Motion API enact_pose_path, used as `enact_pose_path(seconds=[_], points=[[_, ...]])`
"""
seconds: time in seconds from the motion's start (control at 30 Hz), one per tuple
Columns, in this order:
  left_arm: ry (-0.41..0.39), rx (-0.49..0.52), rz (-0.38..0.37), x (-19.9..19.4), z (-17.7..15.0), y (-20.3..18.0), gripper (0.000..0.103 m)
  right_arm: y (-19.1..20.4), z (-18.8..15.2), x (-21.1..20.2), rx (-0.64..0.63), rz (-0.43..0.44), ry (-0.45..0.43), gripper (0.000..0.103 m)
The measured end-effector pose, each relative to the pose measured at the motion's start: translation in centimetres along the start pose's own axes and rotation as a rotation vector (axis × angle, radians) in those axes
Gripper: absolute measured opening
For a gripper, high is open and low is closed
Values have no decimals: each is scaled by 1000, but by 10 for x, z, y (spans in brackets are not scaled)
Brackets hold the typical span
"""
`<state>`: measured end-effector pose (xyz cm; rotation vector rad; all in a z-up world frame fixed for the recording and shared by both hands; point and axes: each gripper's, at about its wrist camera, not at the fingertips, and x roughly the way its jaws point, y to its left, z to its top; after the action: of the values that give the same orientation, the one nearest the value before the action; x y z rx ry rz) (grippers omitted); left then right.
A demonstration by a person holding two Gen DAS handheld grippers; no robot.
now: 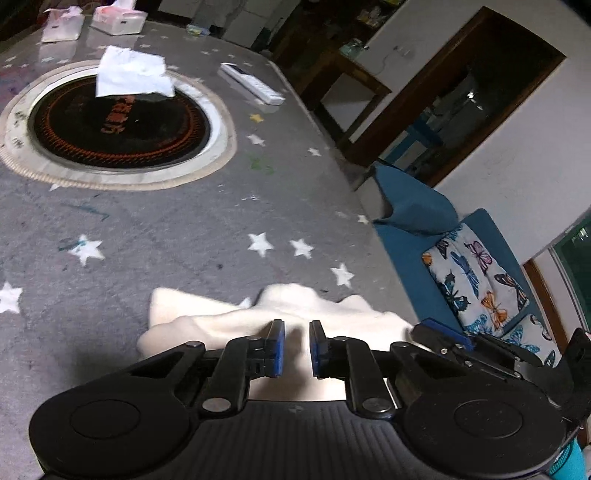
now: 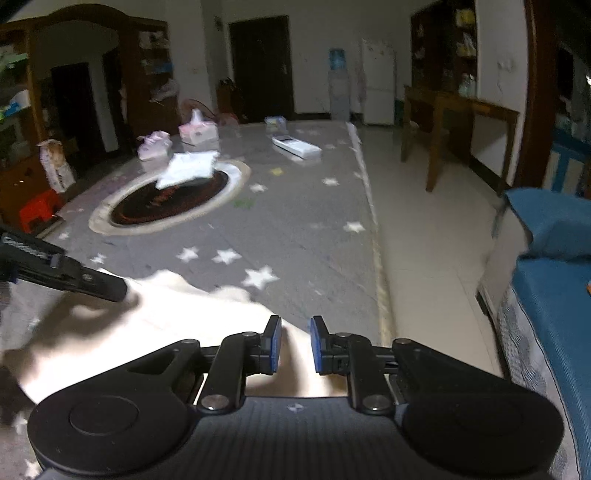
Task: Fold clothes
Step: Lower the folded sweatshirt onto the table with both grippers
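Observation:
A cream garment [image 1: 229, 321] lies rumpled on the grey star-patterned table cover [image 1: 184, 229]. My left gripper [image 1: 296, 332] is over its near edge, jaws a small gap apart, with cloth showing between and below the blue pads; nothing looks clamped. In the right wrist view the same garment [image 2: 177, 317] spreads under my right gripper [image 2: 295, 332], whose jaws are also slightly apart over the cloth. The left gripper's black finger [image 2: 85, 280] reaches in from the left onto the garment. The right gripper's body [image 1: 480, 350] shows at the right of the left wrist view.
A round black hotplate inset [image 1: 118, 125] holds a folded white cloth [image 1: 133, 74]. Tissue packs [image 1: 118, 20] and a white remote [image 1: 251, 83] lie farther back. A blue sofa with butterfly cushions [image 1: 476, 277] stands right of the table; a wooden desk [image 2: 458, 122] beyond.

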<state>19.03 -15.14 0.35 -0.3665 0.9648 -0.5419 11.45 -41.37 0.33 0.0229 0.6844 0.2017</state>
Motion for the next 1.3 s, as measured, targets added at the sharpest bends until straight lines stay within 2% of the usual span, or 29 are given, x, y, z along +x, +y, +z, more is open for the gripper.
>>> enact_pose_path(seconds=[0.13, 0.33, 0.53, 0.73, 0.97, 1.2, 1.3], points=[[15, -5, -2, 13, 2, -2, 15, 14, 5, 11, -24, 48, 16, 15], [18, -22, -8, 17, 3, 2, 16, 21, 3, 34, -30, 41, 43, 15], [0, 27, -55, -2, -11, -14, 16, 34, 1, 5, -73, 75, 23, 15], [25, 73, -97, -20, -43, -30, 16, 43, -21, -25, -69, 90, 29, 15], [45, 67, -84, -28, -76, -26, 16, 37, -58, -62, -35, 43, 21, 19], [-17, 36, -82, -50, -88, -23, 21, 38, -83, -90, -6, 22, -27, 24], [-44, 51, -37, -57, -93, -18, 25, 37, -88, -87, 13, 8, -12, 25]])
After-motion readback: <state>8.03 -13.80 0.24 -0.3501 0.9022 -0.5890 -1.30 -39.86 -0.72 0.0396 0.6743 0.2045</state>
